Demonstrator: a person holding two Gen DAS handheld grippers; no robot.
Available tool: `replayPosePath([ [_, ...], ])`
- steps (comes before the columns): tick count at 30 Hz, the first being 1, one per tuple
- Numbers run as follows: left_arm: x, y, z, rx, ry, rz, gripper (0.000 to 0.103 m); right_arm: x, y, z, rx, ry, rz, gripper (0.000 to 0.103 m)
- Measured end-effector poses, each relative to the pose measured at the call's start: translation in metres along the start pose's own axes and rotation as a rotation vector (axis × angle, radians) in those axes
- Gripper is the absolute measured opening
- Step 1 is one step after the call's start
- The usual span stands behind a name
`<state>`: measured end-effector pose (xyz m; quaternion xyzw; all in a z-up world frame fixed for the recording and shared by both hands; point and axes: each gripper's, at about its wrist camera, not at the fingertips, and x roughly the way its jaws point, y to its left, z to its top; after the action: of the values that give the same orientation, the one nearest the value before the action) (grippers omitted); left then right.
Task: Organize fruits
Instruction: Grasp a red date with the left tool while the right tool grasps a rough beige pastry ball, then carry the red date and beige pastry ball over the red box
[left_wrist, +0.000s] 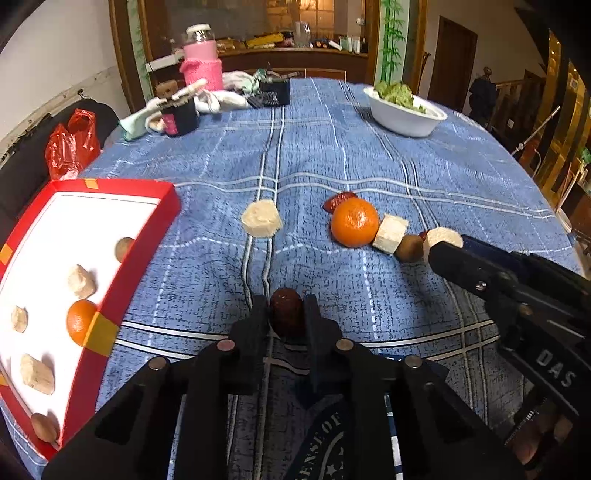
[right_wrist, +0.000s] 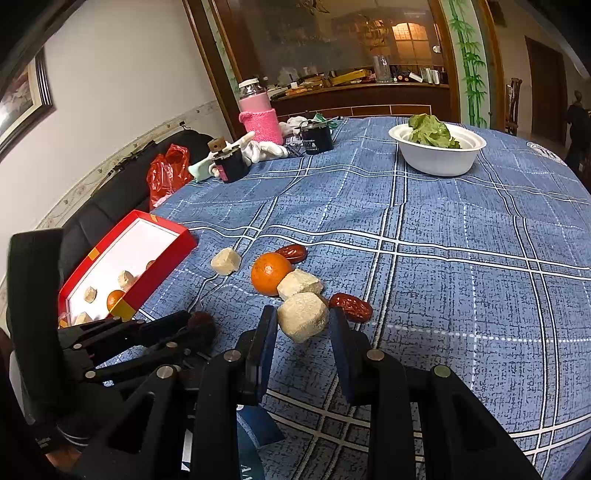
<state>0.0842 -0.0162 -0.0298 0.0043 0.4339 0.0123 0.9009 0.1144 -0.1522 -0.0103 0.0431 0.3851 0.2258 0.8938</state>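
My left gripper (left_wrist: 286, 314) is shut on a dark red date (left_wrist: 286, 309), just above the blue cloth. My right gripper (right_wrist: 303, 325) is open, its jaws on either side of a pale banana chunk (right_wrist: 303, 316) without clearly touching it; it also shows in the left wrist view (left_wrist: 441, 243). An orange (left_wrist: 354, 221), another chunk (left_wrist: 390, 233), a brown round fruit (left_wrist: 409, 248) and a date (left_wrist: 338, 201) lie in a row. A lone chunk (left_wrist: 260, 222) lies apart. The red box (left_wrist: 110, 291) at left holds several fruits, among them an orange (left_wrist: 78, 320).
A white bowl of greens (right_wrist: 437, 146) stands at the far right. A pink-sleeved jar (right_wrist: 258, 114), black containers (right_wrist: 316, 138), cloths and a red bag (right_wrist: 168, 173) crowd the far left. The table edge curves off at right.
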Motion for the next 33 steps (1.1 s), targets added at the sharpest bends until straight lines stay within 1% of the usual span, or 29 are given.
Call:
replayPosePath([
  [11, -0.015, 0.005, 0.000, -0.033, 0.008, 0.009, 0.016, -0.001, 0.002, -0.001, -0.007, -0.004, -0.003, 0.030],
  [15, -0.024, 0.009, 0.002, -0.052, -0.007, 0.000, 0.016, 0.001, 0.002, -0.001, -0.008, -0.002, -0.006, 0.030],
  [19, -0.038, 0.015, 0.004, -0.082, -0.034, -0.028, 0.016, 0.001, 0.002, -0.001, -0.010, -0.004, -0.003, 0.030],
  [25, -0.050, 0.023, -0.003, -0.107, -0.056, -0.034, 0.016, 0.000, 0.002, -0.001, -0.013, -0.009, -0.005, 0.030],
  [29, -0.050, 0.022, -0.009, -0.107, -0.047, -0.042, 0.016, 0.000, 0.003, -0.001, -0.017, -0.012, -0.008, 0.030],
  [33, -0.043, 0.019, -0.015, -0.103, -0.020, -0.059, 0.016, -0.001, 0.004, -0.001, -0.023, -0.007, -0.026, 0.030],
])
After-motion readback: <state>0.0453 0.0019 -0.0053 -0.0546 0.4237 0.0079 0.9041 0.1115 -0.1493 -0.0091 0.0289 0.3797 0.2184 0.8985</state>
